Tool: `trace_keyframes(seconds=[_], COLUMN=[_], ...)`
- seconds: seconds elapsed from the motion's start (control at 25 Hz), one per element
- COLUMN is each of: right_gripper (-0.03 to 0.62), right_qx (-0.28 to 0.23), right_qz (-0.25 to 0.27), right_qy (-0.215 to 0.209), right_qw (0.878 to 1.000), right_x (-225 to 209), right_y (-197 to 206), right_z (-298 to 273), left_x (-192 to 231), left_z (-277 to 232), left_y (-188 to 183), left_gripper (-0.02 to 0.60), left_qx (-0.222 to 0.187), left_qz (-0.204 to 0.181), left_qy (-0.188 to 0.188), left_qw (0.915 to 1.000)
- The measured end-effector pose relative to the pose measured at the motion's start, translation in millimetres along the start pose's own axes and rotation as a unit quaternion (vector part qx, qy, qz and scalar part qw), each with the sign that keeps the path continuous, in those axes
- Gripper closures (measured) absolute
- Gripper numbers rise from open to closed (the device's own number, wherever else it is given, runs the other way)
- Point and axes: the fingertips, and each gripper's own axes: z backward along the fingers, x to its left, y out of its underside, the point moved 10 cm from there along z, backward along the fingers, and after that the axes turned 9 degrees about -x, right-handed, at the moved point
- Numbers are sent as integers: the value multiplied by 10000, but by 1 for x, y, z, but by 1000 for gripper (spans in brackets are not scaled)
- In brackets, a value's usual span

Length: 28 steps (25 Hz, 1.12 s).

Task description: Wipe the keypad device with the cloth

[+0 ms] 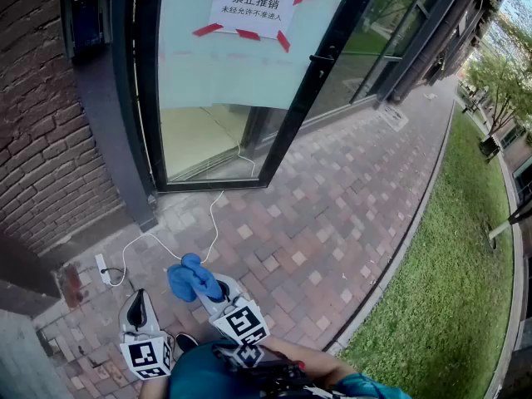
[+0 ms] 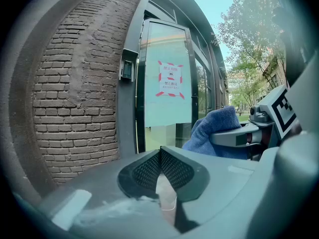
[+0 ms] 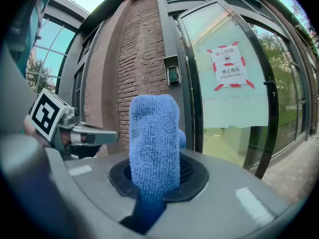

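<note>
The keypad device [image 1: 87,19] is a small dark panel high on the grey pillar between the brick wall and the glass door; it also shows in the left gripper view [image 2: 128,69] and the right gripper view [image 3: 173,69]. My right gripper [image 1: 218,293] is shut on a blue cloth [image 1: 193,278], which stands up from its jaws [image 3: 153,143]. The left gripper [image 1: 137,310] is beside it, low at the left, shut with nothing between its pads [image 2: 160,168]. Both are well short of the keypad. The cloth [image 2: 214,131] appears at the right of the left gripper view.
A glass door [image 1: 241,73] with a red-and-white paper sign [image 1: 252,7] stands half open in a black frame. A white cable [image 1: 212,223] runs over the brick paving to a power strip [image 1: 102,268]. The brick wall [image 1: 37,140] is left, grass [image 1: 449,289] right.
</note>
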Motion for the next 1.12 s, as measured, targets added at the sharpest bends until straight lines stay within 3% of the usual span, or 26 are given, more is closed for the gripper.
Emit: trace_keyframes(seconds=[0.76, 1.12], right_gripper=[546, 546], right_qx=[-200, -181], right_qz=[299, 108], right_qy=[350, 236], right_qw=[9987, 9995], right_x=[32, -4], right_y=[-8, -8], right_z=[-18, -54], left_x=[47, 63], left_z=[26, -14], left_y=[1, -1], left_gripper=[592, 592], left_qx=[-197, -46], left_qz=[152, 165], left_qy=[37, -233], left_qw=[9997, 9996])
